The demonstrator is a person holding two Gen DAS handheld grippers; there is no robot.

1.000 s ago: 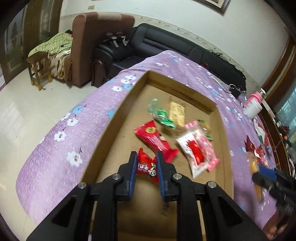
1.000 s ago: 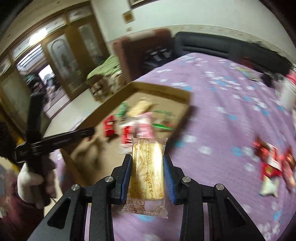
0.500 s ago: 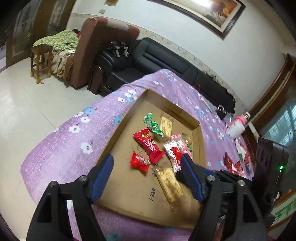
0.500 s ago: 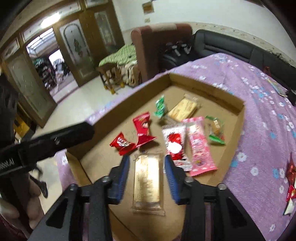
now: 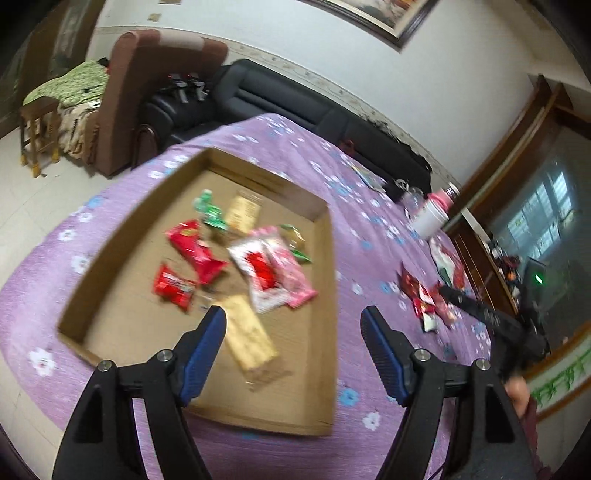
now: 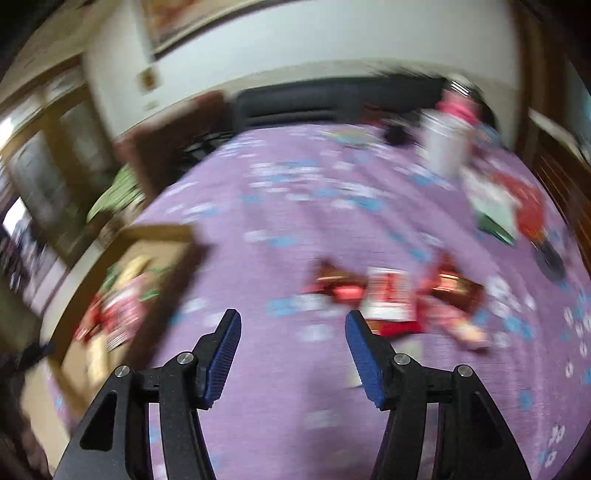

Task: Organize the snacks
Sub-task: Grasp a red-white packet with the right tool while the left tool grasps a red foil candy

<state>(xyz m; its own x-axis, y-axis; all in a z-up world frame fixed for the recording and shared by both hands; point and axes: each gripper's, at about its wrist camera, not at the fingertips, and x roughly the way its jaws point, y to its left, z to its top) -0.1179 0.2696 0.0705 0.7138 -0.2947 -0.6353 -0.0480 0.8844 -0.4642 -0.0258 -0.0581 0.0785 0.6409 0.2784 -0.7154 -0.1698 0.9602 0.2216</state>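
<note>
Your left gripper [image 5: 293,325] hangs over the near end of the cardboard tray [image 5: 328,295], jaws spread wide, nothing between them. The tray sits on the purple floral cloth [image 5: 369,236] covering the counter and holds the sorted snacks: red packet [image 5: 173,288], tan biscuit bar [image 5: 251,336], pink-white wrappers [image 5: 273,273], green candies [image 5: 210,212]. Your right gripper [image 6: 291,325] has just been opening its jaws, empty, pointing at the loose snack pile [image 6: 391,295] on the cloth, heavily blurred. Room: black sofa [image 5: 295,107], brown armchair [image 5: 147,88], framed picture [image 5: 388,18], white cup [image 5: 428,221].
</note>
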